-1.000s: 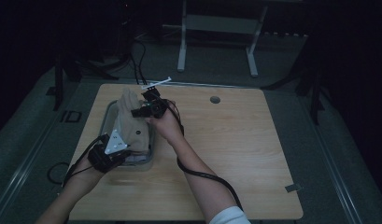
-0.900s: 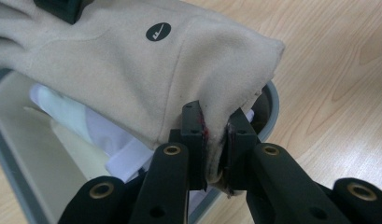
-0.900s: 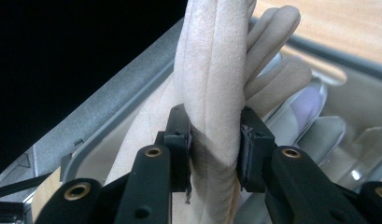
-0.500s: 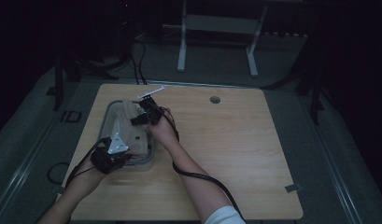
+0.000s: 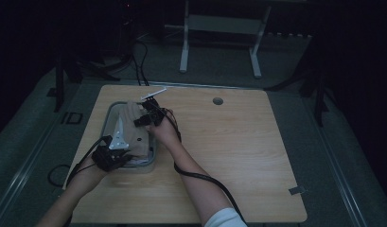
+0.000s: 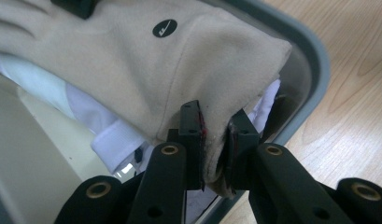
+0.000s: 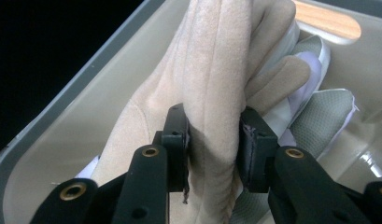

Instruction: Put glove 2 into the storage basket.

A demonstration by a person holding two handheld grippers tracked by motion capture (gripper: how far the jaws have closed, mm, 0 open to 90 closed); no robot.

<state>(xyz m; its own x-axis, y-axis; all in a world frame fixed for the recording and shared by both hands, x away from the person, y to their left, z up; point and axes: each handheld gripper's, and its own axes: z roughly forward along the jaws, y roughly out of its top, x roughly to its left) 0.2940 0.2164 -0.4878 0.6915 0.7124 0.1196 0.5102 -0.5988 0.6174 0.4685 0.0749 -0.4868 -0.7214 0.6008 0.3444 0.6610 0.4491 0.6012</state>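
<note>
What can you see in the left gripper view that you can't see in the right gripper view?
The left gripper view has a small black oval logo on the beige glove, folded white cloth under it, and wooden tabletop beside the bin. The right gripper view has the glove's fingers and a grey mesh glove behind. Both share the beige glove lying in the grey bin, with each gripper's jaws pinching it: the left gripper near the cuff, the right gripper on a thick fold.

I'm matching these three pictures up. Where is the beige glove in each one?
High view: beige glove left of centre, inside the grey bin.
Left gripper view: glove across the top, cuff pinched in the left claw.
Right gripper view: centre, gripped by the right claw.
Shared landmark: the bin's grey rim.
</note>
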